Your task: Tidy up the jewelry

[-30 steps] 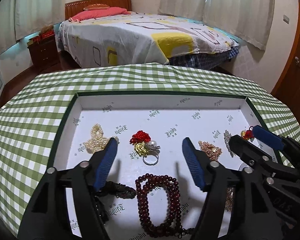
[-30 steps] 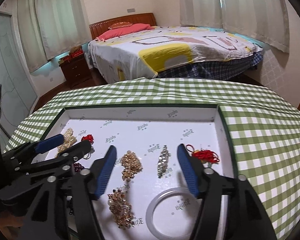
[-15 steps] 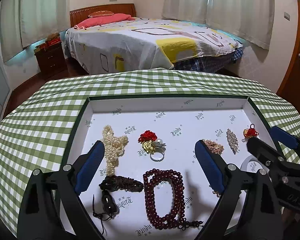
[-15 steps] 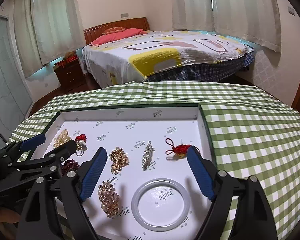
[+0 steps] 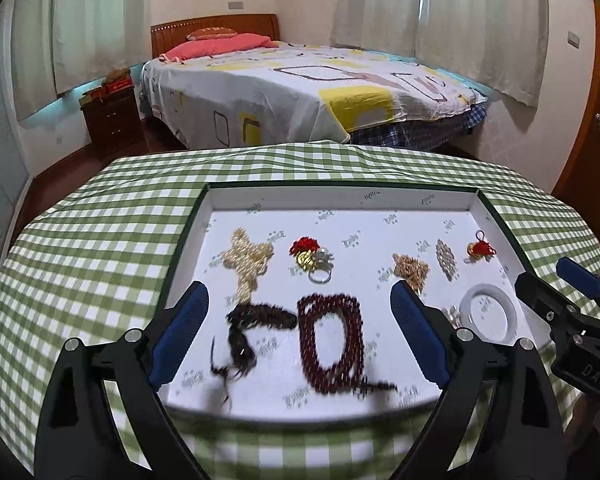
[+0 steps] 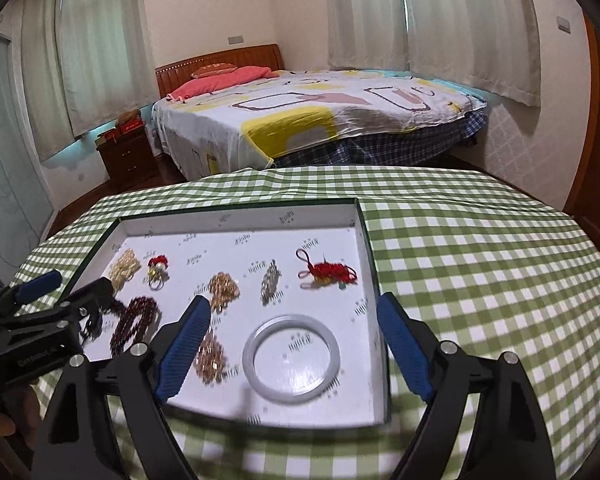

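Jewelry tray (image 5: 332, 199) sits on the checkered tablecloth (image 5: 100, 232), white bangle (image 6: 292, 360) at five o'clock; left gripper (image 5: 300, 336) and right gripper (image 6: 294, 344) both gape empty.

Left tongs (image 5: 298, 334): black frame with two blue-padded fingers (image 5: 178, 338) spread wide apart, nothing between them; seen from their own camera, both fingers point forward and slightly inward. The same left tongs (image 6: 64, 292) appear at the left edge of the right wrist view, fingers parted, tips directed toward the right. Right tongs (image 6: 294, 346): identical build, blue pads (image 6: 404, 348) likewise spread wide and empty. In the left wrist view the right tongs (image 5: 552, 284) enter from the right edge, fingers apart, tips directed toward the left. The two tongs are side by side, not touching.
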A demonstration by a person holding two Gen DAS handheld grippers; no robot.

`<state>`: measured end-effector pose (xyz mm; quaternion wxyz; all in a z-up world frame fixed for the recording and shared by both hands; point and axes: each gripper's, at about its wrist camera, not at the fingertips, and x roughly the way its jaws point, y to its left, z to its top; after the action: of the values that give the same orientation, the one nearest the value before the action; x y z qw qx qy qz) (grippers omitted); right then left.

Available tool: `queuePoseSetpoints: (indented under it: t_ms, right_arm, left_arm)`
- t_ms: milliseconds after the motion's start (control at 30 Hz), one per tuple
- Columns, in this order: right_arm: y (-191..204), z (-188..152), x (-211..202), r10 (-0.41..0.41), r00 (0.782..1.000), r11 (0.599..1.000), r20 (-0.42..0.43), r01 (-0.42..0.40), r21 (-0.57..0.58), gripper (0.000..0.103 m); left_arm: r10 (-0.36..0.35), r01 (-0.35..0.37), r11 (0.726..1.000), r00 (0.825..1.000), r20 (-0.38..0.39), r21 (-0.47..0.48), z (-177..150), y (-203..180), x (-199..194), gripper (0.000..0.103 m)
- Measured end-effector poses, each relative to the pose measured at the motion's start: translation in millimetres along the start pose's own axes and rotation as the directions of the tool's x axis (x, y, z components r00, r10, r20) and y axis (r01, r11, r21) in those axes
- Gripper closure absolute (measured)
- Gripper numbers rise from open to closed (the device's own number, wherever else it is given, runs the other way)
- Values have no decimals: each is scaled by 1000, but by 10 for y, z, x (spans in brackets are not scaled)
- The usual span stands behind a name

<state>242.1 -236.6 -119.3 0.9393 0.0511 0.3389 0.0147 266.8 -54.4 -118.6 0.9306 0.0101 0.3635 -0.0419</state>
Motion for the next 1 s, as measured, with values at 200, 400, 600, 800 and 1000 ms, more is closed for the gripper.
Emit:
queuePoseSetpoints:
  t_ms: [200,400,600,800,1000]
  right_arm:
    - [-25,-129,-247,-10,1000,1000,1,10,6,21]
    - [26,-193,-603,-6,1000,1000,17,6,-1,21]
    - [183,-221,-1058,14,999,999,51,-13,-33,19]
    - [296,-261,-1470,20,996,997,82,-14,-73,19]
    - [295,-280,-1847,17,992,997,128,-7,-74,19]
  left_arm:
    - [8,-8,1000,1000,13,-16,-133,62,-313,12]
    - [3,-1,999,999,41,-39,-261,104,-814,12]
    - [6,0,998,996,93,-55,-362,136,-1409,9]
    - [6,4,997,991,133,-71,-437,175,-1891,8]
    - [17,-4,997,986,163,-82,-551,204,-2284,8]
